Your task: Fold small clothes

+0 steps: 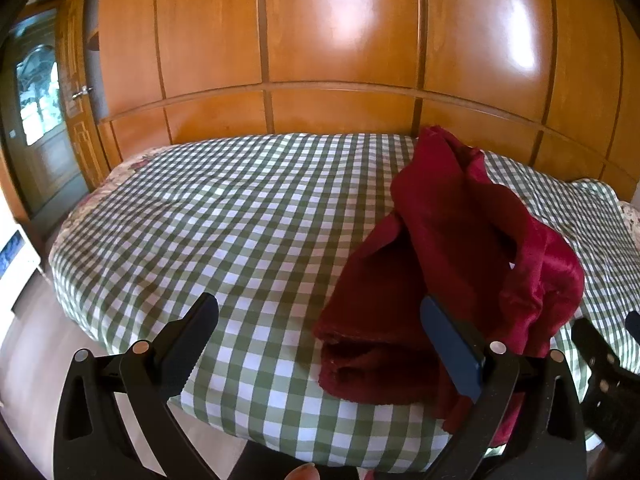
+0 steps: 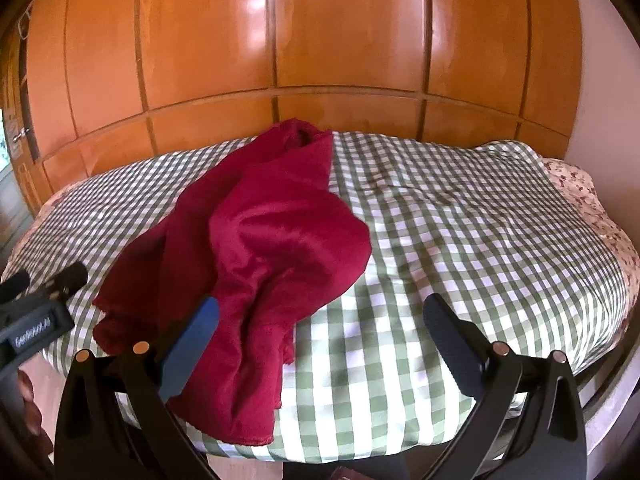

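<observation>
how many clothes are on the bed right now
1: a crumpled red garment on the checked bedcover, near its front edge, between both open grippers. Folds could hide something smaller.

Each black gripper (image 1: pixel 320 320) (image 2: pixel 320 320) has 2 curved fingers with blue pads (image 1: pixel 450 344) and silver rivets (image 2: pixel 140 347).

A crumpled garment (image 2: pixel 256 248) lies on the bed (image 2: pixel 460 240), reaching from the near edge toward the wardrobe (image 2: pixel 320 40) behind. The left gripper (image 1: pixel 320 344) sits at its left, the right gripper (image 2: pixel 320 344) at its right, both at the bed's near edge.
</observation>
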Action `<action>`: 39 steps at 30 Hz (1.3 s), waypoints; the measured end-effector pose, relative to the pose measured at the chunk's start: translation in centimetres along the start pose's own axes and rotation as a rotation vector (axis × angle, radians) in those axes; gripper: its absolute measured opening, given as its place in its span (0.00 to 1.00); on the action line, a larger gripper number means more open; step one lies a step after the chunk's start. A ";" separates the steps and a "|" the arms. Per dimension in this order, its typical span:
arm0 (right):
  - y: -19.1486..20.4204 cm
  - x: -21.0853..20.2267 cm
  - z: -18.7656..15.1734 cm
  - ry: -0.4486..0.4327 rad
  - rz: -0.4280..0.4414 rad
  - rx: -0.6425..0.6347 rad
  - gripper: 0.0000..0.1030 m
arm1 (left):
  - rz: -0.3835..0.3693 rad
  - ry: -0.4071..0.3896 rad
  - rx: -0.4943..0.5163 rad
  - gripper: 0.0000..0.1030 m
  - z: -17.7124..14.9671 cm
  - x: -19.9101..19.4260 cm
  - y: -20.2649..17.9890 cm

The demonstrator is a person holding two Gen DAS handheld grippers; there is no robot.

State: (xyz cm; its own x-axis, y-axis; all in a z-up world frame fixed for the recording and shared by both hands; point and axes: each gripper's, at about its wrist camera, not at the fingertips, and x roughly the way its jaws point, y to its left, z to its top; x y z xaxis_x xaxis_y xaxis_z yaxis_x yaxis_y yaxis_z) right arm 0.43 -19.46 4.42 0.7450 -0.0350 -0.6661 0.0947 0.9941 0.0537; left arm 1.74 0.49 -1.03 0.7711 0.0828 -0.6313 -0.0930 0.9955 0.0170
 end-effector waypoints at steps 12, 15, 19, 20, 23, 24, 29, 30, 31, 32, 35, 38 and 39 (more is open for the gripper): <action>0.3 0.1 -0.1 0.015 0.039 -0.006 0.98 | -0.003 0.031 -0.011 0.97 -0.4 1.2 0.4; 0.3 0.1 -0.5 0.019 0.048 -0.008 0.98 | 0.002 0.030 -0.010 0.97 -0.3 1.3 0.3; 0.1 0.1 -0.4 0.017 0.057 0.001 0.98 | 0.006 0.034 -0.009 0.97 -0.3 1.4 0.3; 0.1 0.1 -0.4 0.018 0.058 0.001 0.98 | 0.009 0.037 -0.007 0.97 -0.4 1.4 0.4; 0.1 0.1 -0.5 0.031 0.075 -0.002 0.98 | 0.016 0.038 -0.004 0.97 -0.3 1.4 0.3; 0.2 0.1 -0.6 0.035 0.080 -0.004 0.98 | 0.016 0.038 -0.006 0.97 -0.3 1.4 0.4; 0.2 -0.2 -0.6 0.026 0.085 -0.004 0.98 | 0.023 0.034 0.000 0.97 -0.3 1.3 0.3; 0.1 -0.2 -0.6 0.023 0.085 -0.002 0.98 | 0.026 0.032 0.001 0.97 -0.3 1.3 0.3; 0.1 -0.3 -0.6 0.021 0.086 -0.002 0.98 | 0.028 0.032 0.002 0.97 -0.3 1.3 0.2; 0.1 -0.3 -0.7 0.019 0.086 -0.001 0.98 | 0.029 0.033 0.001 0.97 -0.3 1.3 0.3; 0.0 -0.3 -0.6 0.020 0.086 0.003 0.98 | 0.038 0.036 0.004 0.97 -0.3 1.3 0.2; -0.2 -0.3 -0.7 0.020 0.088 0.008 0.98 | 0.043 0.035 0.003 0.97 -0.3 1.2 0.1; -0.2 -0.3 -0.7 0.021 0.089 0.010 0.98 | 0.044 0.036 0.003 0.97 -0.3 1.3 0.1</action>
State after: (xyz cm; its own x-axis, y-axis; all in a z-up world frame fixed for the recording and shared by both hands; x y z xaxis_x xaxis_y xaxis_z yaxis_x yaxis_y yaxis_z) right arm -0.24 -19.58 4.08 0.7367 0.0558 -0.6739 0.0355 0.9920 0.1209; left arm 2.53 0.67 -2.03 0.7433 0.1246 -0.6573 -0.1244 0.9911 0.0472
